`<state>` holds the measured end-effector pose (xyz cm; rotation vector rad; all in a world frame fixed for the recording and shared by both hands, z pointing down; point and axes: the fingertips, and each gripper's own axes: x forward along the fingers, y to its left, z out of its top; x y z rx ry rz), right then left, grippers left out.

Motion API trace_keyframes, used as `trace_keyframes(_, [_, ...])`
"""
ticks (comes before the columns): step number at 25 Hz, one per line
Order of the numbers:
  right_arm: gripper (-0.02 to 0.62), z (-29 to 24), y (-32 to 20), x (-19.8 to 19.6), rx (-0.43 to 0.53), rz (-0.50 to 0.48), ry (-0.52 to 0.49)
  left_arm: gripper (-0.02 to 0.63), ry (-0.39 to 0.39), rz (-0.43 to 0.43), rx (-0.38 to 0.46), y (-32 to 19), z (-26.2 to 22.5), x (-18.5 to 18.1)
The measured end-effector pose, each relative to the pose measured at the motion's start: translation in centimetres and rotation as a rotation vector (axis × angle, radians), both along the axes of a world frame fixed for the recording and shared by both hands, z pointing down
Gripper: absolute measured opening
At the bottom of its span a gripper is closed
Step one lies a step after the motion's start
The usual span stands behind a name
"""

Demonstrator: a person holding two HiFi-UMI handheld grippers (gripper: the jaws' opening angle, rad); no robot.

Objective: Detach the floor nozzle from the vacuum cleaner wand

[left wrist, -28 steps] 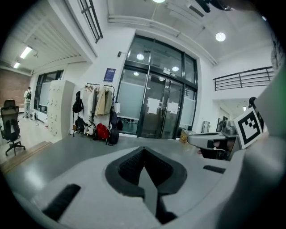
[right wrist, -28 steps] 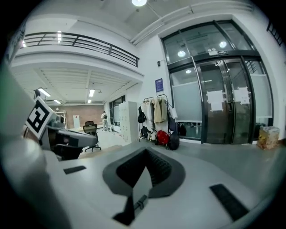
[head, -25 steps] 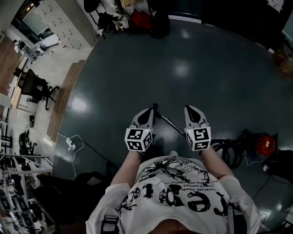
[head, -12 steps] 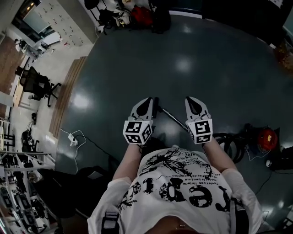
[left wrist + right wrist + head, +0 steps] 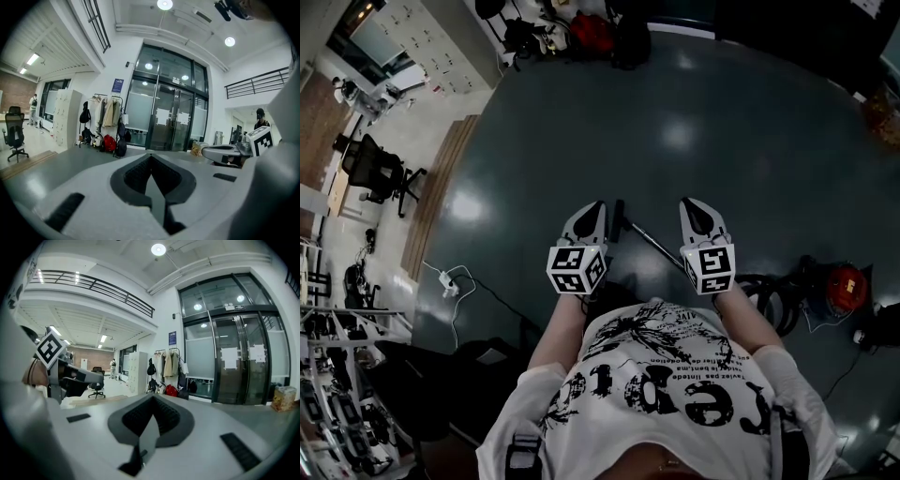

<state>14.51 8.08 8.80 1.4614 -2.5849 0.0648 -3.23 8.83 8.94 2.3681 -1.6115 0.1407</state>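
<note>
In the head view a thin metal wand (image 5: 652, 246) lies slantwise on the dark floor between my two grippers. The dark floor nozzle (image 5: 619, 218) sits at its far end, close beside the left gripper. My left gripper (image 5: 592, 210) and right gripper (image 5: 695, 206) are held side by side above the floor, apart from the wand. The left gripper view shows its jaws (image 5: 151, 158) shut with nothing between them, and the right gripper (image 5: 225, 153) off to the side. The right gripper view shows its jaws (image 5: 152, 401) shut and empty too.
The red vacuum body (image 5: 846, 286) and its coiled black hose (image 5: 769, 302) lie on the floor at the right. A white power strip (image 5: 447, 284) with a cable lies at the left. An office chair (image 5: 380, 175) stands beyond a wooden step. Bags (image 5: 586, 33) and coats are by the glass doors.
The head view has shifted slightly, so both grippers sit a bit higher in the picture. Both stay shut and side by side over the wand.
</note>
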Motion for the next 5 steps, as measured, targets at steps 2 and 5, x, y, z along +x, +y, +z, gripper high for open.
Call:
trace_keyframes(2, [0.003, -0.41, 0.21, -0.05, 0.011, -0.009, -0.01, 0.005, 0.033, 0.002, -0.012, 0.04, -0.08, 0.02])
trace_keyframes(5, [0.003, -1.11, 0.53, -0.04, 0.031, -0.018, -0.012, 0.005, 0.08, -0.002, -0.008, 0.08, -0.68, 0.06])
